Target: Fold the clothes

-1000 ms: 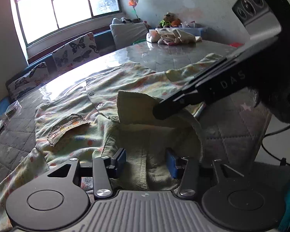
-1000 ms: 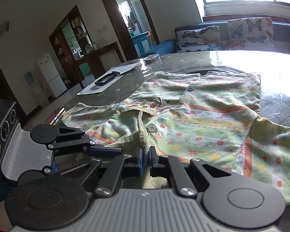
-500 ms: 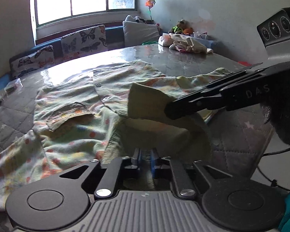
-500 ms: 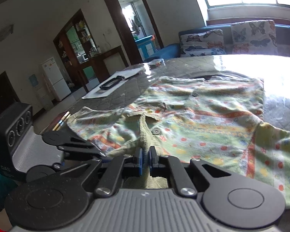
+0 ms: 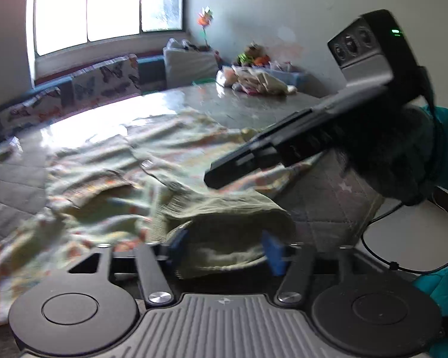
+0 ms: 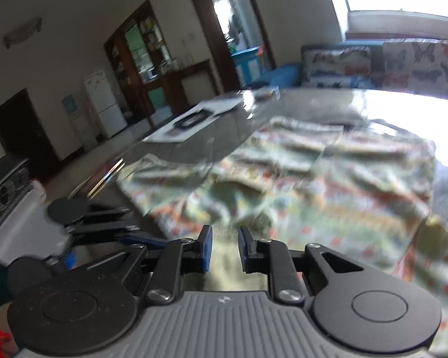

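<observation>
A pale green shirt (image 5: 110,161) with a small red and orange print lies spread on the grey quilted table (image 5: 337,185), blurred by motion. Its ribbed collar edge (image 5: 224,211) is folded over at the near side. My left gripper (image 5: 224,247) is open, its blue pads wide apart on either side of the collar fold. My right gripper (image 6: 225,247) is open with a narrow gap, and ribbed cloth (image 6: 224,268) shows beneath it. In the left wrist view the right gripper (image 5: 224,176) hovers just above the shirt (image 6: 328,194). The left gripper (image 6: 110,229) shows at the left of the right wrist view.
A pile of clothes (image 5: 259,82) sits at the table's far end. A white sheet with a black object (image 6: 191,120) lies at another edge. A sofa with butterfly cushions (image 5: 104,80) runs under the window. The table edge and a black cable (image 5: 382,256) are to my right.
Both grippers were shut on the collar half a second ago and have now opened. The collar fold has dropped lower onto the shirt, and both views have swung with motion blur.
</observation>
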